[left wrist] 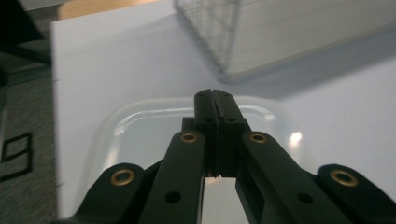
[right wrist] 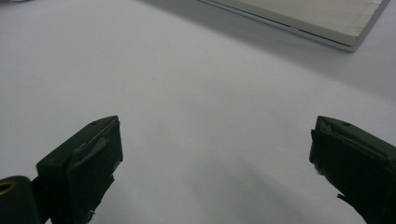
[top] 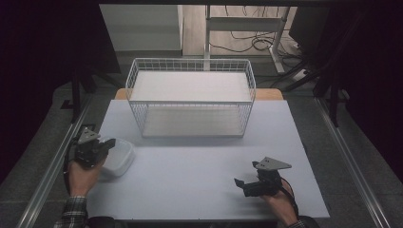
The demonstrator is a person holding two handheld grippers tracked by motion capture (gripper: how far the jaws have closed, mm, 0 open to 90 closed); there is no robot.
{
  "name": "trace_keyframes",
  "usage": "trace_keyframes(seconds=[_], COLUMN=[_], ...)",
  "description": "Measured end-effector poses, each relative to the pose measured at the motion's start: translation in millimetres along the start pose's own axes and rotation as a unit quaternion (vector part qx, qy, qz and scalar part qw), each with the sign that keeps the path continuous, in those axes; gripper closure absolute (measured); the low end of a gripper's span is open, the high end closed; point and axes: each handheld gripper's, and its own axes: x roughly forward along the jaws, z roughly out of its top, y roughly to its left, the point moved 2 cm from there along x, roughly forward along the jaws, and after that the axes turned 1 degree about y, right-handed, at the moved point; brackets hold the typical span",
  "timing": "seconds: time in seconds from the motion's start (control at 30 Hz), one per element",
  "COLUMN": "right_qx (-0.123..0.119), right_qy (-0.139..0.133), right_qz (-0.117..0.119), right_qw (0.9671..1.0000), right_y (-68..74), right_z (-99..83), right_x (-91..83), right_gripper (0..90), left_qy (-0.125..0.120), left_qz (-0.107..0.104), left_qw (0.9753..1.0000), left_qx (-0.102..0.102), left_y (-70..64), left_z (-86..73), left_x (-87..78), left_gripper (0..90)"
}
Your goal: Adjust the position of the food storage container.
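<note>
Nearest the high camera: two forearms entering from the near edge of the white worktop [top: 199, 166], each hand holding a tool.

Right tool [top: 243, 184] sits well in front of the wire basket [top: 190, 97], toward its right end, low over bare worktop. Jaws spread wide, nothing between them; the right gripper view has only white surface ahead and a corner of the basket's base board [right wrist: 327, 21]. Looks parked, waiting its turn.

Left tool [top: 110, 144] is in front of the basket's left corner, over the translucent plastic container [top: 118, 159]. In the left gripper view the jaws are pressed together, tips [left wrist: 214, 100] at the container's far rim [left wrist: 187, 112]. Whether a thin wall is pinched between them or they merely rest above it, I cannot tell; the seam looks fully closed.

Container lies on the worktop, just in front of the basket, apart from it. Basket appears empty, open top facing up; a likely destination, judging by layout alone.
</note>
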Motion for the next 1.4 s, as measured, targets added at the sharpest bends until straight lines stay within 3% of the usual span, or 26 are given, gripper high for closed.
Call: trace_keyframes(seconds=[0.2, 0.33, 0.47, 0.53, 0.7, 0.87, 1.0, 1.4], right_qx=[-0.001, -0.005, -0.006, -0.005, -0.008, -0.009, -0.011, -0.012], right_qy=[0.006, 0.01, 0.013, 0.016, 0.018, 0.02, 0.022, 0.025], right_qz=[0.007, 0.009, 0.01, 0.011, 0.014, 0.013, 0.014, 0.016], right_qw=[1.0, 0.9999, 0.9998, 0.9998, 0.9997, 0.9997, 0.9996, 0.9995], right_y=[0.6, 1.4, 1.4, 1.8, 2.8, 2.9, 3.5, 4.0], right_z=[-0.7, -0.9, -1.4, -1.8, -2.1, -2.3, -2.5, -2.8], right_x=[1.6, 2.3, 2.8, 3.3, 4.2, 4.4, 5.1, 5.6], right_gripper=[2.3, 2.3, 2.3, 2.3, 2.6, 2.7, 2.8, 2.8], left_qy=[-0.002, 0.0, 0.009, 0.019, 0.045, 0.043, 0.047, 0.06], left_qz=[0.042, 0.069, 0.089, 0.089, 0.064, 0.038, 0.026, -0.021], left_qw=[0.9986, 0.996, 0.9934, 0.9932, 0.9944, 0.9948, 0.9954, 0.9971], left_qx=[-0.031, -0.056, -0.071, -0.073, -0.071, -0.084, -0.08, -0.042], left_y=[28.5, 49.0, 60.8, 63.7, 59.7, 54.1, 45.4, 3.0], left_z=[-11.6, -23.3, -33.3, -37.5, -43.7, -46.6, -46.5, -35.9], left_x=[-9.8, -16.6, -17.8, -16.4, -7.3, -6.1, -5.4, 9.3], left_gripper=[90.0, 90.0, 90.0, 90.0, 90.0, 90.0, 90.0, 90.0])
